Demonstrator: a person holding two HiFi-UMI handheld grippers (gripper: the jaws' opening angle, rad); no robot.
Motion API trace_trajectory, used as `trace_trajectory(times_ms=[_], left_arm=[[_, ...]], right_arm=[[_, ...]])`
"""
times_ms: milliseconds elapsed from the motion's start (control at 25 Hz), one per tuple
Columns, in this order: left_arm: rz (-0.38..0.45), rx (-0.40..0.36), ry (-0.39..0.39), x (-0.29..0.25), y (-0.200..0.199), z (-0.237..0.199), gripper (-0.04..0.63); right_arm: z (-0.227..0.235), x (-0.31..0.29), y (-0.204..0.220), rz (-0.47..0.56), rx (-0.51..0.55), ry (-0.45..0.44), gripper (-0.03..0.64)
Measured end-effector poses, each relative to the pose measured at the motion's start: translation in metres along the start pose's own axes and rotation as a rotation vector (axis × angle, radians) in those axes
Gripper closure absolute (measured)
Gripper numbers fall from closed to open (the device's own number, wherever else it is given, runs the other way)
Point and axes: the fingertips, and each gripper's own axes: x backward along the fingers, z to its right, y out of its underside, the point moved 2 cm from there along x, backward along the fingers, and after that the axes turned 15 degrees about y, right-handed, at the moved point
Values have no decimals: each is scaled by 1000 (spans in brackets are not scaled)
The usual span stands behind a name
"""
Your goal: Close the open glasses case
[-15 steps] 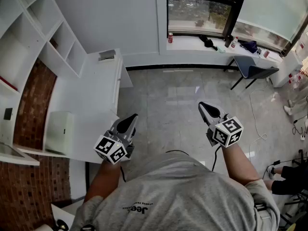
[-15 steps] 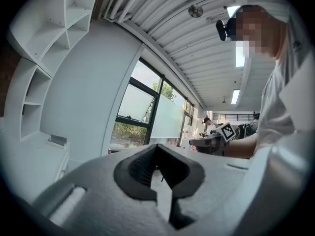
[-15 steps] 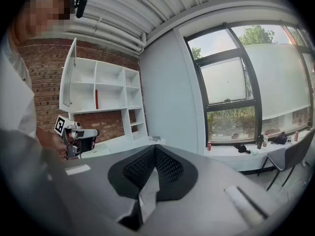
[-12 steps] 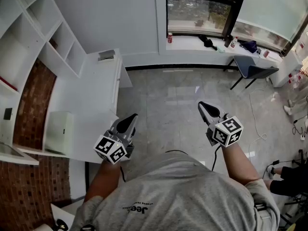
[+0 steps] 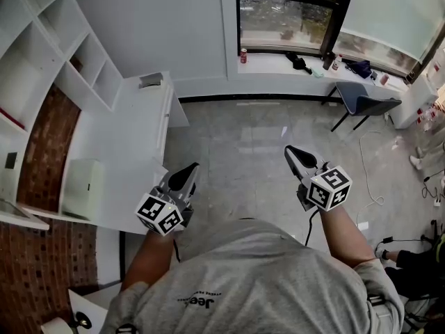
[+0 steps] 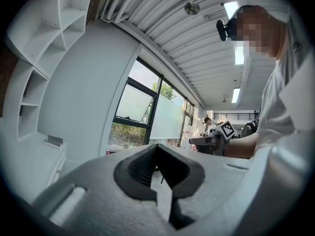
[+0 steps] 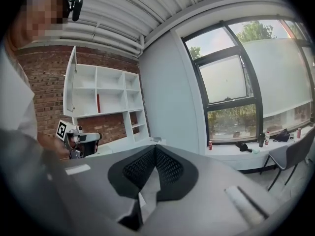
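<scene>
Both sets of fingers are sitting fully closed, gripping nothing. Left gripper (image 5: 186, 171) is hovering just beside the white bench (image 5: 139, 138), right gripper (image 5: 292, 152) over the floor (image 5: 236, 152). Small grey item, probably the glasses case (image 5: 152, 80), is lying at the bench's far end, well apart from both, long axis crosswise. Too small to tell which way it is facing.

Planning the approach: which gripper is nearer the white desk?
Left. The left gripper hangs beside the edge of the desk; the right gripper is out over the floor, well apart from it.
</scene>
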Motion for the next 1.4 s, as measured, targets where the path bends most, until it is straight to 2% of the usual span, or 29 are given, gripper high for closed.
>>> trace_trajectory(times_ms=[480,760,1040,1160,1400], left_arm=[[6,-6,0,-56,12,36,598],[-4,2,-15,-64,10,24,598],[20,6,8,-57,1,-40,598],[29,3,33,-49,-4,-91,598],[17,-9,101,-40,-39,-201,598]], right_arm=[[44,22,0,2,23,-51,607],[52,6,-2,-5,18,-79,607],[38,-55,-10,-16,13,-67,607],[20,-97,-19,-8,19,-59,607],[-18,-194,-56,34,2,-37,607]])
